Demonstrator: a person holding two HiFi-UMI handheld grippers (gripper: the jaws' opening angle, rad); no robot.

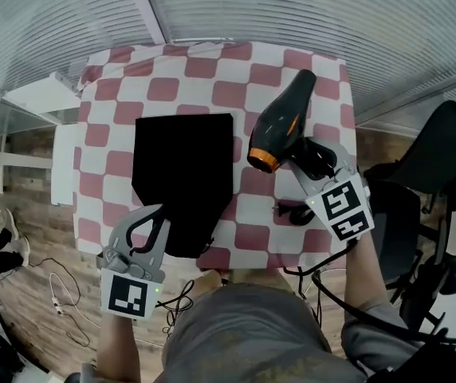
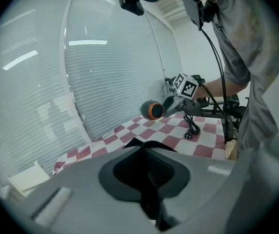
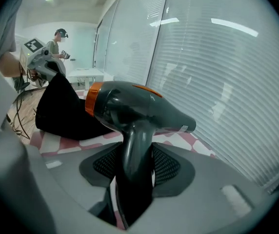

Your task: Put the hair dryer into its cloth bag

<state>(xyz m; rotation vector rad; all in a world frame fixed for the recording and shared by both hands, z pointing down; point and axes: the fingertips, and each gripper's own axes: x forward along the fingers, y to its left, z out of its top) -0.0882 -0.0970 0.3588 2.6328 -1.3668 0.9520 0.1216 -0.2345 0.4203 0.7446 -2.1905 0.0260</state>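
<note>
right gripper [image 1: 314, 164] is gripping the hair dryer [image 1: 282, 118] by its handle; in the right gripper view the fingers [image 3: 168, 165] are pressing on both sides of the handle, held fairly wide by it; dryer is hanging clear of the checkered counter [image 1: 212, 74], right of centre in the head view, orange-ringed end pointing lower left toward the cloth bag [image 1: 184, 166]; bag is lying black and mostly flat at centre-left of the frame; left gripper [image 1: 150, 223] is pinching the bag's near-left edge at lower left, fingers narrow on the fabric; the right gripper view is showing that edge pulled up off the counter at upper left; power cord [image 1: 293, 212] is lying bunched on the counter just below the dryer, lower right of the head view
</note>
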